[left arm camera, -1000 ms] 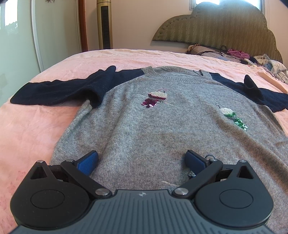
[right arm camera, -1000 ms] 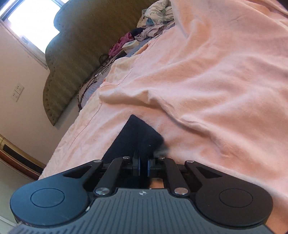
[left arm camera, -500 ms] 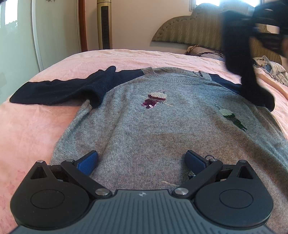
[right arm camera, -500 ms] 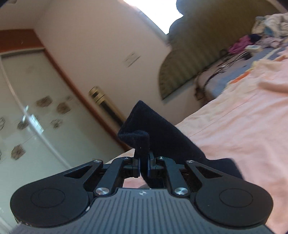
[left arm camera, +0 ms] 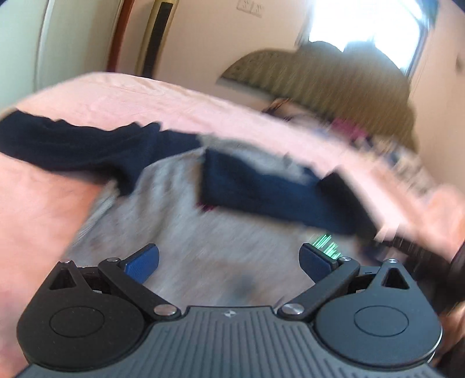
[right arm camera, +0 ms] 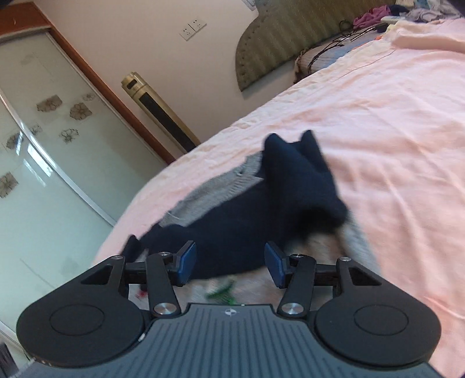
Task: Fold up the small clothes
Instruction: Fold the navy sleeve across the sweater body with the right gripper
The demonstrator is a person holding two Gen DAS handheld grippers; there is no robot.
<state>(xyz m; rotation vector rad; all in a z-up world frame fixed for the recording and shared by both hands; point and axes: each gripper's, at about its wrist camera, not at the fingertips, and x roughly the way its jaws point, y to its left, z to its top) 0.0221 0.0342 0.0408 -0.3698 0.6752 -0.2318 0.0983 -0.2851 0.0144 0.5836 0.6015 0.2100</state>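
A grey sweater [left arm camera: 180,238] with navy sleeves lies flat on the pink bed. Its right sleeve [left arm camera: 261,192] now lies folded across the chest; it also shows in the right wrist view [right arm camera: 261,209]. The left sleeve [left arm camera: 66,148] stretches out to the left. My left gripper [left arm camera: 229,261] is open and empty above the sweater's lower part; this view is blurred. My right gripper [right arm camera: 231,261] is open and empty just above the folded sleeve.
The pink bedsheet [right arm camera: 392,116] covers the bed. A padded headboard [left arm camera: 319,72] stands at the far end with a heap of clothes and cables [right arm camera: 377,17] by it. A tall gold fan [right arm camera: 159,113] and a glass wardrobe door [right arm camera: 43,145] stand beside the bed.
My right gripper carried the right sleeve over the sweater's chest, then opened and let it go. My left gripper has lifted and tilted; its view is motion-blurred.
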